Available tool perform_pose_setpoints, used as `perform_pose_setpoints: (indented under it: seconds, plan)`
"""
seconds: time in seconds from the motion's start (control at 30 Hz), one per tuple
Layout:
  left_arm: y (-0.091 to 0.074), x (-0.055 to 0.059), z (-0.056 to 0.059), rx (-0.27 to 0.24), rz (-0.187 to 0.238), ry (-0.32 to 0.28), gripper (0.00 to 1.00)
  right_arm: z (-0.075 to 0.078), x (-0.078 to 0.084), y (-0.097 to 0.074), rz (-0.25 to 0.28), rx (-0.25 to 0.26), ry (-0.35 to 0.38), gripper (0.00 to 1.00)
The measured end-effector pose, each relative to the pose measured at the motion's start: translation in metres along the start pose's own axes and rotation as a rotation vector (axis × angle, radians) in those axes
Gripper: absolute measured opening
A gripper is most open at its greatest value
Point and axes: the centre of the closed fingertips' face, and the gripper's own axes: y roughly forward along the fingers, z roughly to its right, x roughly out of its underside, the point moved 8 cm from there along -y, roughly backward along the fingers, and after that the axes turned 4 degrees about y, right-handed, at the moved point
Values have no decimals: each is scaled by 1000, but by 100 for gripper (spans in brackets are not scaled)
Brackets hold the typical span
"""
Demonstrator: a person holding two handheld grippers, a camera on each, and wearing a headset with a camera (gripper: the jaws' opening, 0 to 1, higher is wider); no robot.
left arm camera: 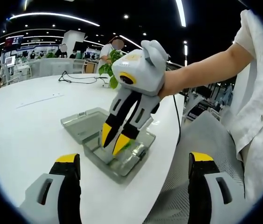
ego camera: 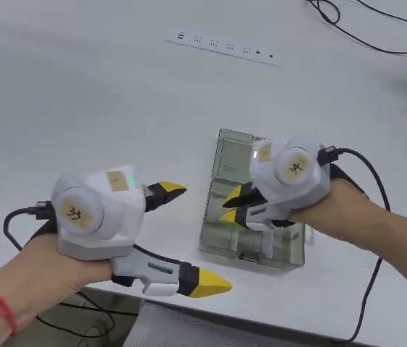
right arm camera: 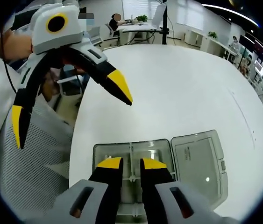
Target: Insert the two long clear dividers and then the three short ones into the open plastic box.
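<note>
Right gripper [right arm camera: 131,164] jaws straddle divider [right arm camera: 131,151] inside box [right arm camera: 101,151]; left gripper [ego camera: 204,237] spread.

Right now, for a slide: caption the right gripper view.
Yellow-tipped right gripper, jaws narrowly apart, over open clear plastic box; left gripper spread wide.

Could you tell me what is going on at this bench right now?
A person holds a gripper in each hand at a white table. The right gripper points down into the open plastic box, its jaws nearly together on either side of a thin clear divider that stands in the box. Whether it actually grips the divider is unclear. The left gripper hovers beside the box with its jaws wide open, holding nothing. The box's lid lies open on the table.
</note>
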Motion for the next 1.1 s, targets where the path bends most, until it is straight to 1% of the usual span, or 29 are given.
perform_pose_setpoints:
  seconds: [0.07,0.13,0.2,0.23,0.3,0.33,0.5,0.6,0.7,0.8,0.87,0.9,0.97,1.1]
  plan:
    - [-1,0,1,-1,-3,4,98,1,0,-7,22,9,9,18]
    - [-2,1,1,-2,-3,2,98,2,1,-19,46,21,18,20]
    - [-3,1,2,-4,-5,4,98,2,4,-30,63,33,27,21]
    - [-3,1,2,-4,-5,4,98,2,5,-32,67,35,29,22]
    - [-4,2,3,-5,-8,3,98,3,10,-44,85,46,45,23]
    - [-4,2,3,-7,-10,4,98,4,14,-50,94,54,67,23]
    - [-6,1,4,-9,-8,3,98,2,37,-76,90,79,87,29]
    - [-6,2,6,-2,-13,3,98,0,53,-89,71,87,86,33]
    - [-6,1,6,-3,-13,5,98,1,72,-102,47,108,100,36]
    - [-6,0,6,-3,-12,6,98,3,89,-112,25,119,117,40]
    - [-6,0,6,3,-10,6,98,4,95,-116,11,123,118,42]
    - [-6,0,6,3,-14,9,99,5,103,-120,-6,127,121,42]
    - [-5,-1,7,4,-16,14,99,5,111,-122,-23,128,124,45]
    - [-5,-2,7,3,-15,14,99,8,132,-124,-96,127,114,47]
